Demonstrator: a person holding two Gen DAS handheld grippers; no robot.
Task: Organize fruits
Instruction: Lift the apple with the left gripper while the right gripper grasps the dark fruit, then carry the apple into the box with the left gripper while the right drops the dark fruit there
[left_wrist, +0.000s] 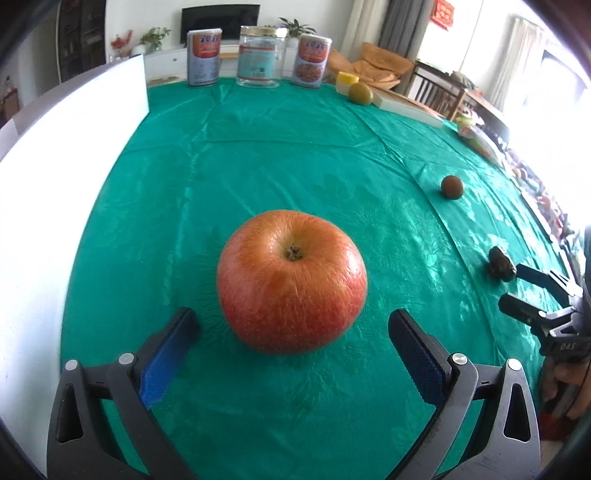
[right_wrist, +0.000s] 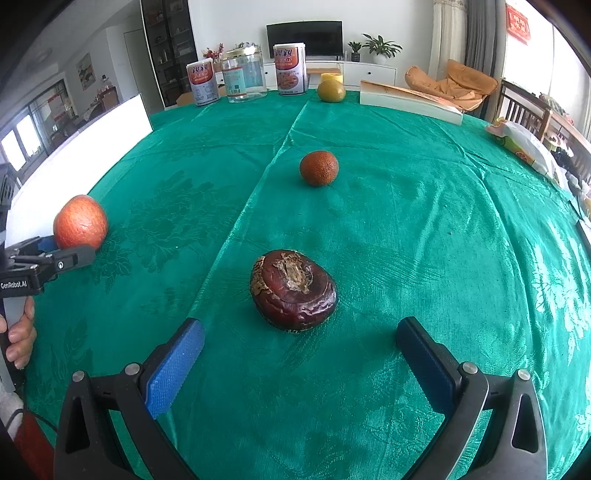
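A red apple (left_wrist: 291, 278) rests on the green tablecloth just ahead of my left gripper (left_wrist: 293, 325), which is open with the apple in front of its fingertips. A dark brown wrinkled fruit (right_wrist: 293, 290) lies just beyond my open right gripper (right_wrist: 301, 334). Farther off sits a small rough orange-brown fruit (right_wrist: 318, 168). A yellow-green citrus (right_wrist: 331, 90) sits at the table's far edge. The right wrist view also shows the apple (right_wrist: 80, 222) and the left gripper (right_wrist: 55, 251) at left. In the left wrist view the right gripper (left_wrist: 513, 286) is at right beside the dark fruit (left_wrist: 500, 264).
Two printed tins (right_wrist: 202, 83) (right_wrist: 290, 69) and a glass jar (right_wrist: 245, 74) stand at the far edge. A white board (left_wrist: 55, 177) stands along the left side. A book (right_wrist: 410, 101) and a plastic bag (right_wrist: 524, 142) lie at the right. A hand (right_wrist: 18, 336) holds the left gripper's handle.
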